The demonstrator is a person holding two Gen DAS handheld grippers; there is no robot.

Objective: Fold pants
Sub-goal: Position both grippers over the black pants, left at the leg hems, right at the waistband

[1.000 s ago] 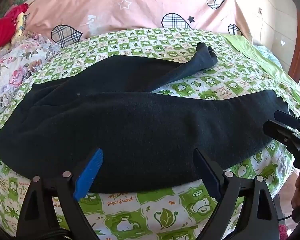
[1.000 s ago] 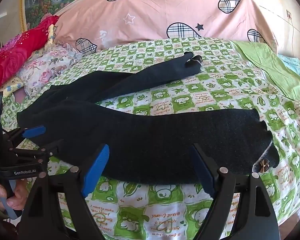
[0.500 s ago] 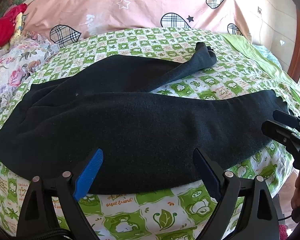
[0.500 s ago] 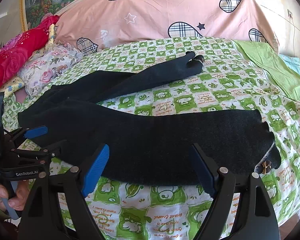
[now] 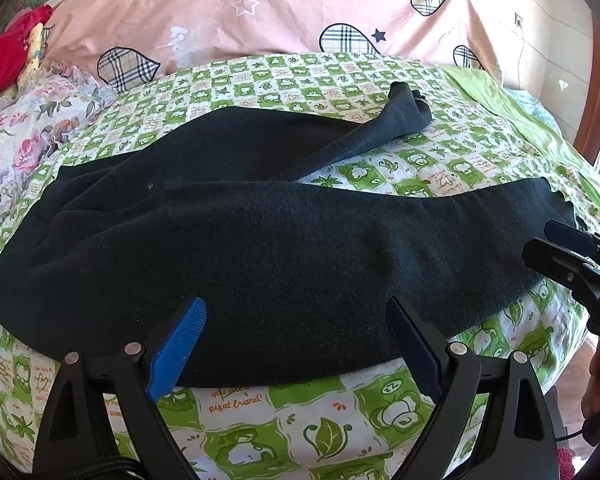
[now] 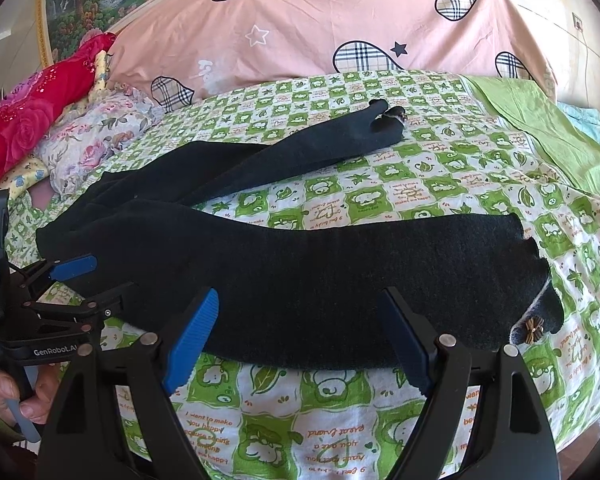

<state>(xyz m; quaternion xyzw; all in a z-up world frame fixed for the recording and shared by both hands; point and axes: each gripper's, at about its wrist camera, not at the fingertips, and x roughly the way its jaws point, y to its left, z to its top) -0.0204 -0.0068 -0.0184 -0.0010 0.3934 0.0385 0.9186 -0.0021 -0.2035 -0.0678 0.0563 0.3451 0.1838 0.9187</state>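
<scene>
Across the middle of both views, black pants (image 5: 260, 248) spread flat on the bed (image 5: 300, 400) with its green checked sheet, one leg running to the right edge, the other angled toward the upper right. At lower centre of the left wrist view, left gripper (image 5: 296, 344) released, jaws wide, over the near hem. At lower centre of the right wrist view, right gripper (image 6: 300, 336) likewise released, holding nothing. Behind, pink blanket (image 6: 320, 20); upper left, pillows (image 6: 88, 140).
</scene>
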